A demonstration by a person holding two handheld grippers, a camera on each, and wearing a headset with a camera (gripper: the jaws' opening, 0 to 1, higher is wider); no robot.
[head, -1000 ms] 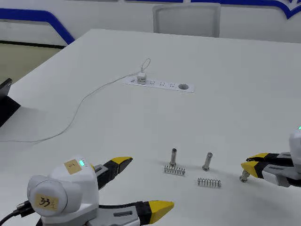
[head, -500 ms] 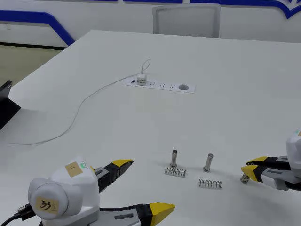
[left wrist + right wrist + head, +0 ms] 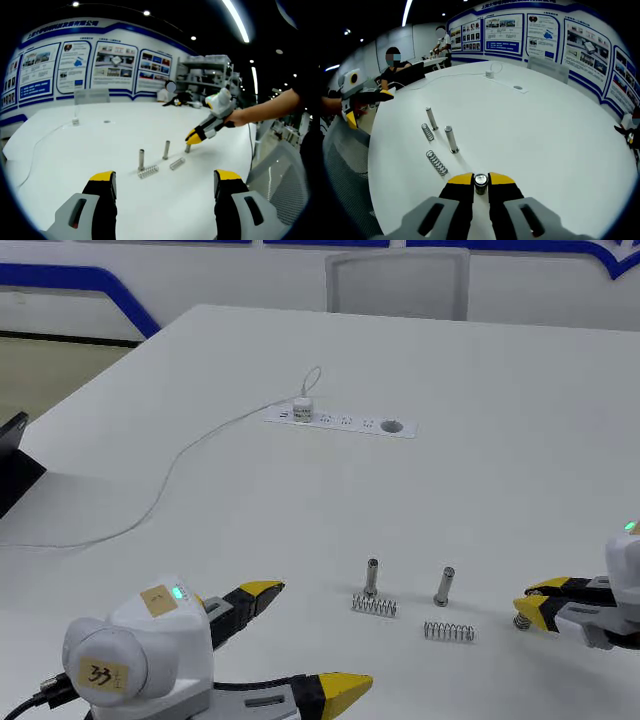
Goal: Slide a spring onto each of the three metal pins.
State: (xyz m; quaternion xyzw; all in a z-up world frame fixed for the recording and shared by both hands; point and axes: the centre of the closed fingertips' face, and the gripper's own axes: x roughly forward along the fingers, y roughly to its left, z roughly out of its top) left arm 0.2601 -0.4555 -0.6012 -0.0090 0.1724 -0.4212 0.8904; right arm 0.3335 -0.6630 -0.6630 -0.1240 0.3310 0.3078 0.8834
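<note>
1. While the right claw [image 3: 480, 182] is closed on the third pin [image 3: 520, 621], the left claw [image 3: 165, 176] is wide open, held over the near-left part of the surface [image 3: 480, 390].
2. The third pin stands at the right end of the row. In the right gripper view its round head shows between the two yellow jaw tips. Whether a spring sits on it cannot be told.
3. The first pin [image 3: 371, 576] and the second pin [image 3: 443, 585] stand upright on the surface, apart from each other and left of the third pin. Both are bare.
4. The first spring [image 3: 374, 606] lies flat just in front of the first pin, close to its base. Whether they touch cannot be told.
5. The second spring [image 3: 448, 631] lies flat on the near side of the second pin, a little apart from it.
6. In the left gripper view, the right claw reaches in from the right, held by a hand [image 3: 239, 116], with its tips at the third pin. The two bare pins and both springs lie between the two claws.
7. Farther back on the surface lies a white power strip [image 3: 345, 423] with a white plug [image 3: 302, 410] at its left end. A thin cable [image 3: 165, 480] runs from the plug toward the left edge.
8. A grey chair [image 3: 397, 282] stands at the far edge of the surface.
</note>
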